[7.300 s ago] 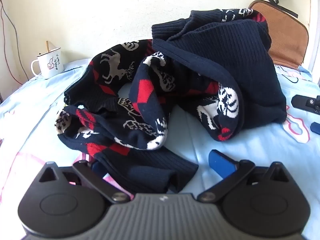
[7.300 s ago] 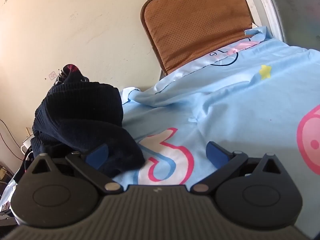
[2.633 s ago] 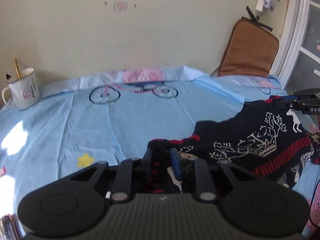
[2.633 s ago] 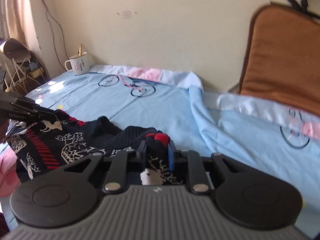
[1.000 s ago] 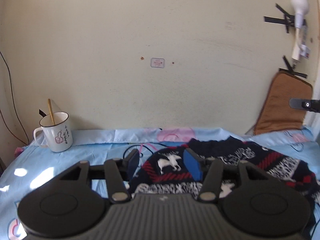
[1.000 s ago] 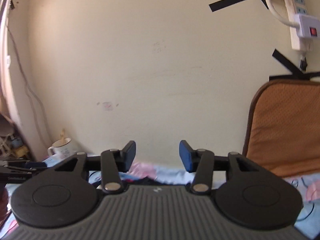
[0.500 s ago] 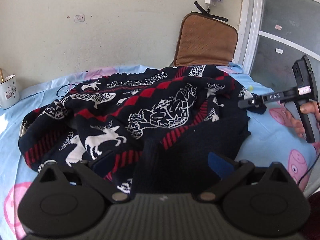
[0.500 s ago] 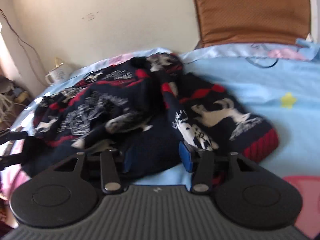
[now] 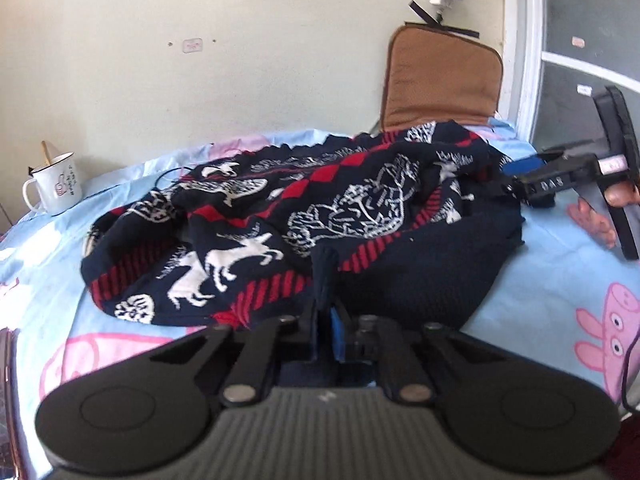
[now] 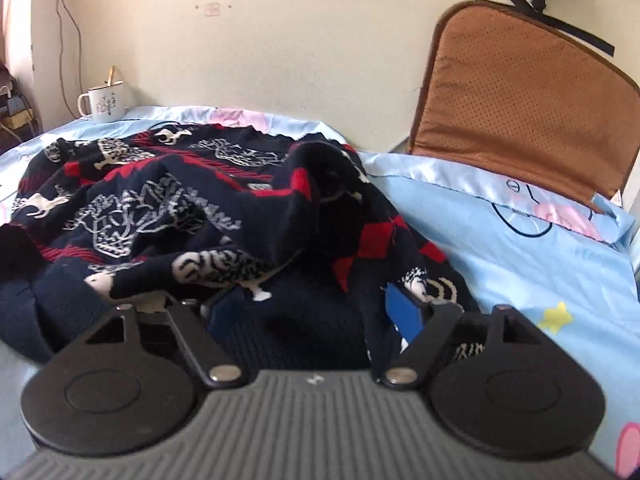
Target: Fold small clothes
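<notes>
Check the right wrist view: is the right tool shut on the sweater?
No, the right tool is open, its blue fingers spread wide over the sweater without pinching any fabric.

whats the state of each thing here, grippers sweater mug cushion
left gripper: shut, pinching the sweater's near edge
right gripper: open, over the sweater, gripping nothing
sweater: unfolded, rumpled in a heap on the bed
mug: upright on the bed, a stick in it
cushion: upright, leaning on the wall
bed sheet: spread, lightly wrinkled
</notes>
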